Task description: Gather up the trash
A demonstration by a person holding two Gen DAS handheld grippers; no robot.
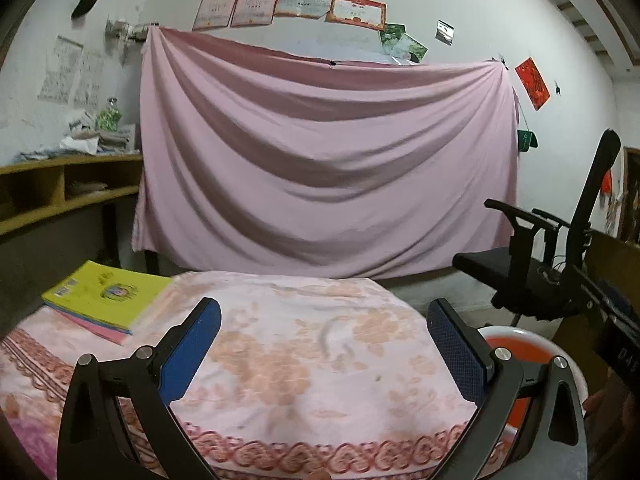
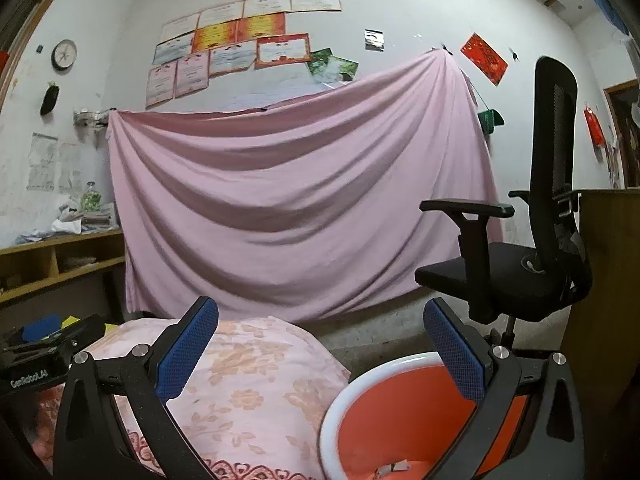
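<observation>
so on our left there's a stack of books (image 1: 106, 300) on the floral-cloth bench (image 1: 304, 360), left tongs (image 1: 324, 350) wide open over it with nothing in them, right tongs (image 2: 320, 350) gaping empty too, bits of trash (image 2: 394, 468) sitting in the orange bin (image 2: 384, 420)

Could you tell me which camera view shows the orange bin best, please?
The right wrist view: the orange bin shows its white rim, its inside and scraps at the bottom. The left wrist view catches only part of its rim behind a finger of the gripper.
</observation>
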